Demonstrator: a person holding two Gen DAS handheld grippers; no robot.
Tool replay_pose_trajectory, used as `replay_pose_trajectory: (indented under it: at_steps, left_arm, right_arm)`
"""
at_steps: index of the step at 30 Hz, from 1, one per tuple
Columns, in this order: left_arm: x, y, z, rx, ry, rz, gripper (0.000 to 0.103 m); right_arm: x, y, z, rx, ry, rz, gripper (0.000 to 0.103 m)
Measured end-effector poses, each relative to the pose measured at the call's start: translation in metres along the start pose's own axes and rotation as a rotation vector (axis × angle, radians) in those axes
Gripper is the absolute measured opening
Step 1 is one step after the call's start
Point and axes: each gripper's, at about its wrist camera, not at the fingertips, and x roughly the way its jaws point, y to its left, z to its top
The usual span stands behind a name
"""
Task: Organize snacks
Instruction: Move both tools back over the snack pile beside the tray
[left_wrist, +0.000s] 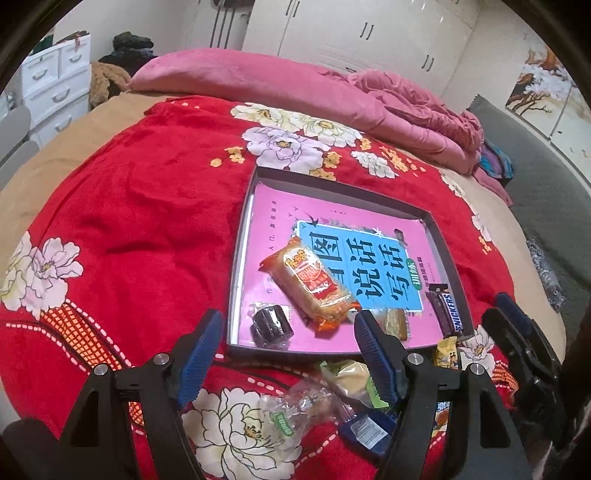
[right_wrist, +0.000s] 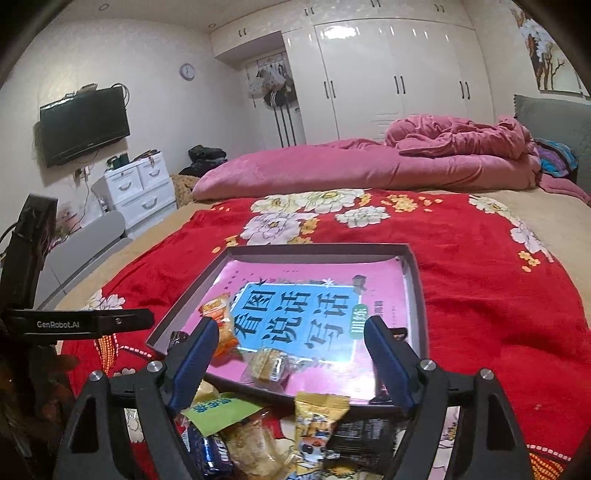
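A shallow grey box (left_wrist: 448, 254) with a pink and blue book cover on its floor lies on the red floral blanket; it also shows in the right wrist view (right_wrist: 416, 291). In it lie an orange cracker pack (left_wrist: 314, 284), a dark cake in clear wrap (left_wrist: 271, 326), a small tan snack (left_wrist: 396, 322) and a Snickers bar (left_wrist: 445, 310). Loose snacks lie in front of the box: a clear wrapped one (left_wrist: 295, 406), a green one (left_wrist: 354, 380), a yellow packet (right_wrist: 317, 417), an Oreo pack (right_wrist: 207, 450). My left gripper (left_wrist: 286, 334) is open and empty above the box's near edge. My right gripper (right_wrist: 290, 341) is open and empty above the pile.
The red blanket (left_wrist: 140, 221) covers a bed, with a pink duvet (left_wrist: 277, 81) at the far side. White drawers (right_wrist: 140, 188) and a wall TV (right_wrist: 85, 125) stand beyond the bed's left side. The right gripper's body (left_wrist: 524, 343) shows right of the box.
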Motion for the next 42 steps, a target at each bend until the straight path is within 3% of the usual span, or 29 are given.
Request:
replay_pose_trajectory:
  at_steps: [12,42]
  left_arm:
    - [-0.005,0.000,-0.001,0.005,-0.002,-0.011,0.075]
    - [-0.021,-0.011,-0.018,0.055,0.001,-0.049,0.075]
  right_arm:
    - [-0.015,-0.023,0.007,0.066,-0.038,-0.043,0.082]
    - [-0.046,-0.030,-0.002,0.102,-0.034,-0.121,0.083]
